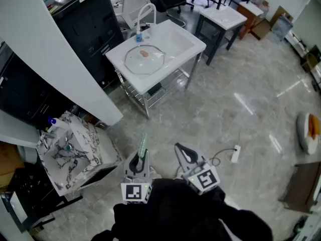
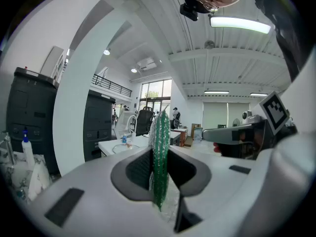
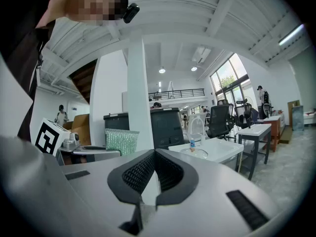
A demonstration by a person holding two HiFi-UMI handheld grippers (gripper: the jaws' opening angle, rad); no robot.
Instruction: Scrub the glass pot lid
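The glass pot lid [image 1: 144, 59] with a tan knob lies flat on the white sink stand [image 1: 193, 47], far ahead of me across the floor; it shows small as the lid [image 3: 194, 153] in the right gripper view. My left gripper [image 1: 141, 160] is shut on a green scrub pad [image 1: 143, 147], which stands on edge between the jaws as the pad [image 2: 160, 157]. My right gripper [image 1: 184, 155] is shut with nothing between its jaws. From the right gripper view the pad [image 3: 121, 141] shows at left. Both grippers hang over the floor, well short of the stand.
A white faucet [image 1: 143, 14] and a small blue-capped bottle [image 1: 139, 36] stand at the sink's back. A white pillar [image 1: 55, 59] rises at left, with a marble-patterned box [image 1: 70, 152] below it. A white power strip [image 1: 234, 153] and its cable lie on the floor at right.
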